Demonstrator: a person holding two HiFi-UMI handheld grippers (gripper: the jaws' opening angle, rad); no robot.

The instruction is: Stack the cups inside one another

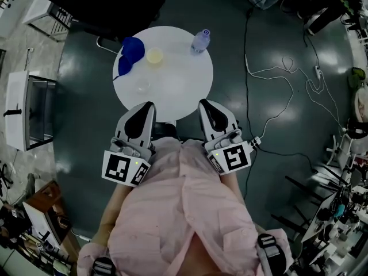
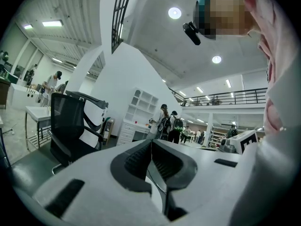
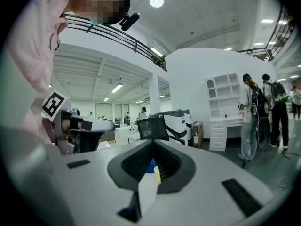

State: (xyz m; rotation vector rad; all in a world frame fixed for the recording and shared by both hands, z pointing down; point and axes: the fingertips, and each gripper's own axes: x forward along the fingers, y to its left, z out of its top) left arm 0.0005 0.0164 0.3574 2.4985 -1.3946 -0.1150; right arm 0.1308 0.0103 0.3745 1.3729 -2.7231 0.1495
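Observation:
On the round white table (image 1: pixel 184 91) in the head view stand a blue cup (image 1: pixel 131 53) on the left, a pale yellow cup (image 1: pixel 154 56) beside it, and a clear cup (image 1: pixel 142 87) nearer to me. Both grippers hover level at the table's near edge, apart from all the cups. My left gripper (image 1: pixel 148 106) (image 2: pixel 151 143) is shut with nothing in it. My right gripper (image 1: pixel 205 103) (image 3: pixel 153 143) is also shut and holds nothing. A sliver of the blue cup (image 3: pixel 151 165) and of the yellow cup (image 3: pixel 157 174) shows low between the right gripper's jaws.
A clear bottle (image 1: pixel 200 41) stands at the table's far right. A black office chair (image 1: pixel 103 4) (image 2: pixel 70 126) is behind the table. A white cabinet (image 1: pixel 29 111) stands to the left, and cables (image 1: pixel 276 79) run over the floor on the right. People (image 3: pixel 254 117) stand far off.

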